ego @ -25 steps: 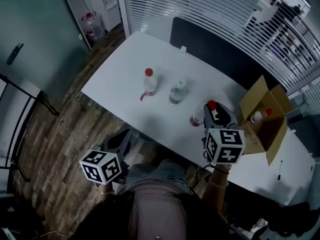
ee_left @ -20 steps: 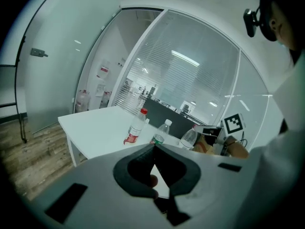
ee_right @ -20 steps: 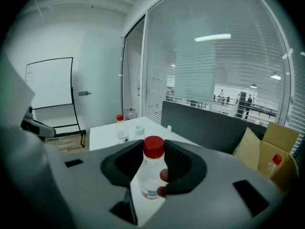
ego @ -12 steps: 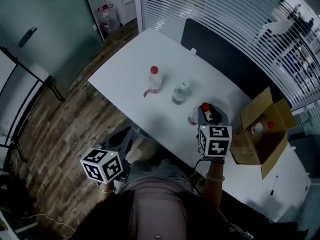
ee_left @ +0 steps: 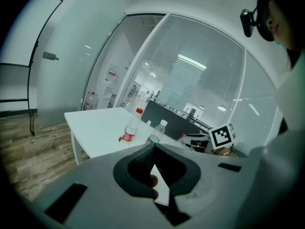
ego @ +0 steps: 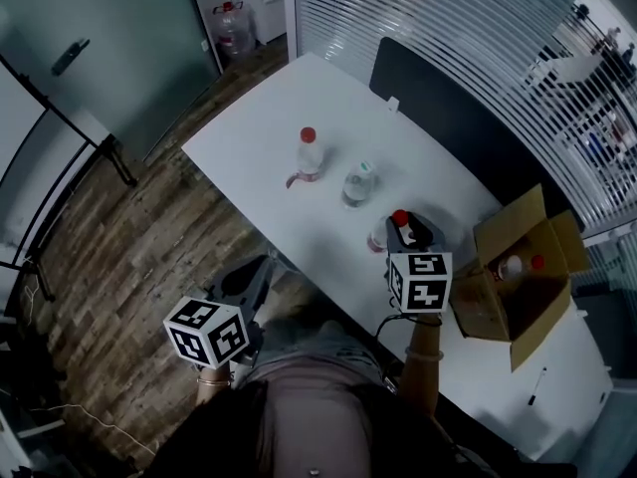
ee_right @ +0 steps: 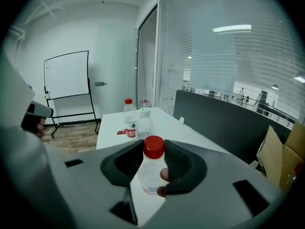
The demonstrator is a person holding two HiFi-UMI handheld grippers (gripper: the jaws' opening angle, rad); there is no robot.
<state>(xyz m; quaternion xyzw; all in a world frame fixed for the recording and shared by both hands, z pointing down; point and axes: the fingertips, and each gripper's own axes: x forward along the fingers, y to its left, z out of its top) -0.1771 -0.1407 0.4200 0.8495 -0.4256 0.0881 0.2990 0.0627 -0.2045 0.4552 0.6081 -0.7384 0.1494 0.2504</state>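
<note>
I log bright, even light on the white table (ego: 249, 152), ceiling strips (ee_right: 232, 29) glaring beyond it, gripper views' fisheye edges black.

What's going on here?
A person works two hand-held grippers at a white table. The right hand-held gripper has its jaws closed on a clear red-capped bottle near the table's front edge. The left hand-held gripper hangs beside the table, jaws together and empty. A red-labelled bottle and a pale-capped bottle stand further back. An open cardboard box sits to the right.
</note>
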